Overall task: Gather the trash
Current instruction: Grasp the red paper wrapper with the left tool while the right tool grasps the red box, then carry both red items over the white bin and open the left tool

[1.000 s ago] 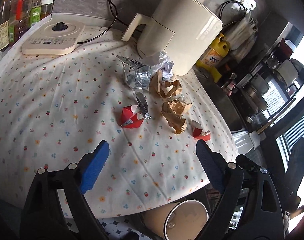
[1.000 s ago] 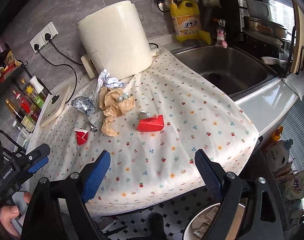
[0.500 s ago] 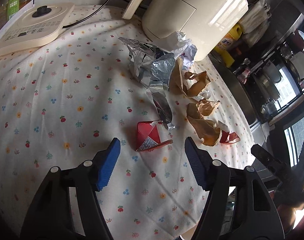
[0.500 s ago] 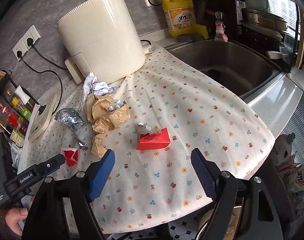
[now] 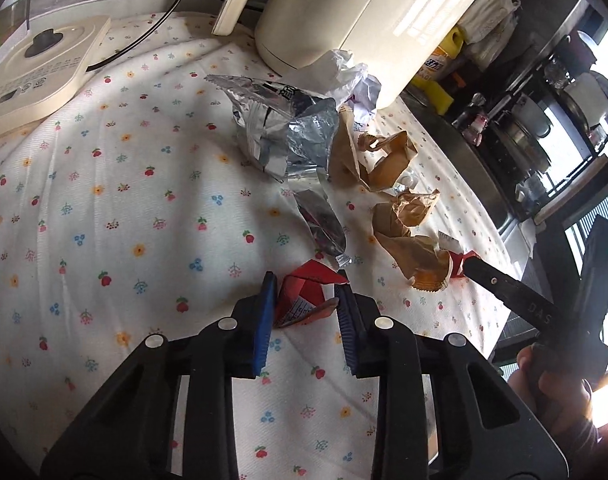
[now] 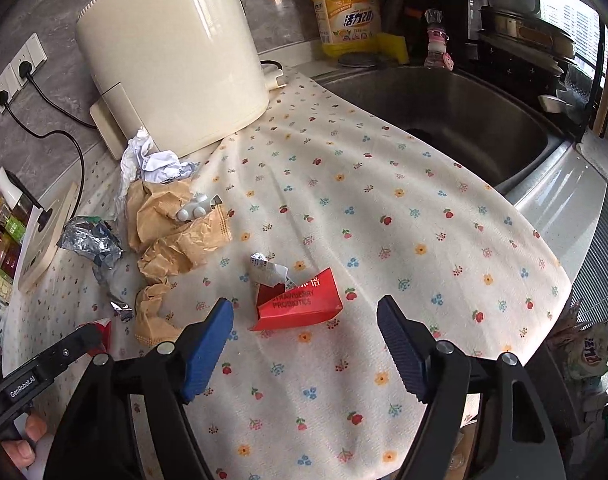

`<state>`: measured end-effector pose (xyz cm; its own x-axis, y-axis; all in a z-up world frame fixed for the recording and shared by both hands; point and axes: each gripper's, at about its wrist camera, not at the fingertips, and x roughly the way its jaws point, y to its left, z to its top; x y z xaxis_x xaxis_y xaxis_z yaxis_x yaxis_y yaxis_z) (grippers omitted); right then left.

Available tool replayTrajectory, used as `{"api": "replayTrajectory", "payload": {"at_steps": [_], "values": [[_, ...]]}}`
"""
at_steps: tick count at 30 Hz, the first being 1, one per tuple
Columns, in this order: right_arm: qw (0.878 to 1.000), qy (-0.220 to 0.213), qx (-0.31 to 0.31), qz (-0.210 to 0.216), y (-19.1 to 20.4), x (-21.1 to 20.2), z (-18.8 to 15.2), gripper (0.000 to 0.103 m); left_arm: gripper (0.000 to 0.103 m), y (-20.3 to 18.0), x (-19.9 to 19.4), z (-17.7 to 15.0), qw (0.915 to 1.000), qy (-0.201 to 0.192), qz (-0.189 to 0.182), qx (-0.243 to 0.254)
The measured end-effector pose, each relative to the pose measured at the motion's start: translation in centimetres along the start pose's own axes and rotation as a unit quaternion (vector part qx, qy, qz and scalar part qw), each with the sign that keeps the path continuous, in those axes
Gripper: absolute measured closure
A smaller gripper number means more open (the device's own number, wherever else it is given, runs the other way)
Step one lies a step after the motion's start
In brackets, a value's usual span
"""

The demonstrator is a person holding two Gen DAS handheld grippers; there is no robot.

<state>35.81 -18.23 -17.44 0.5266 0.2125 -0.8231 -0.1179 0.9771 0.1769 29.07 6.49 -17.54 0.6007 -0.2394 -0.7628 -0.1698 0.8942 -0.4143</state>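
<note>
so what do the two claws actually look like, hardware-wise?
Both match: the left claw and right claw have black plastic bodies with cut-out linkage arms, silver pivot bolts and blue ribbed pads. From the right view, the left unit's black bar carries white "GenRobot.AI" lettering; from the left view, the right one's bar reads "DAS". Bare fingers grip both handles; no cables or sleeves visible.

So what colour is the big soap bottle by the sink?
The soap bottle is yellow with an orange-and-white label, clearest in the right wrist view.
</note>
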Motion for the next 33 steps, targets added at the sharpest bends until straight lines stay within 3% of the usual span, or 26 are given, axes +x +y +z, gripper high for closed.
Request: {"api": "replayTrajectory", "payload": {"at_steps": [3, 5, 12, 20, 33], "values": [[1.000, 0.001, -0.016, -0.001, 0.5, 0.4, 0.2, 0.035, 0.075, 0.9, -1.1, 0.1, 0.9999, -0.011, -0.002, -0.005], [1.000, 0.011, -0.022, 0.003, 0.8, 0.9, 0.3, 0.054, 0.075, 1.6, -1.8, 0.2, 0.9998, -0.016, -0.003, -0.015], [0.999, 0.005, -0.043, -0.007, 2.8, -0.4, -0.2, 0.057, 0.075, 3.8, -6.0, 0.4, 0.9964, -0.070, 0.007, -0.047], [0.998, -0.013, -0.060, 0.017, 4.9, -3.1, -0.8, 0.057, 0.075, 5.1, -9.2, -1.4, 0.9913, -0.103, 0.026, -0.077], [0.995, -0.013, -0.078, 0.057, 1.8, -7.5, -2.7, 0.057, 0.075, -0.3, -11.3, -5.5, 0.9882, -0.125, 0.032, -0.082]]}}
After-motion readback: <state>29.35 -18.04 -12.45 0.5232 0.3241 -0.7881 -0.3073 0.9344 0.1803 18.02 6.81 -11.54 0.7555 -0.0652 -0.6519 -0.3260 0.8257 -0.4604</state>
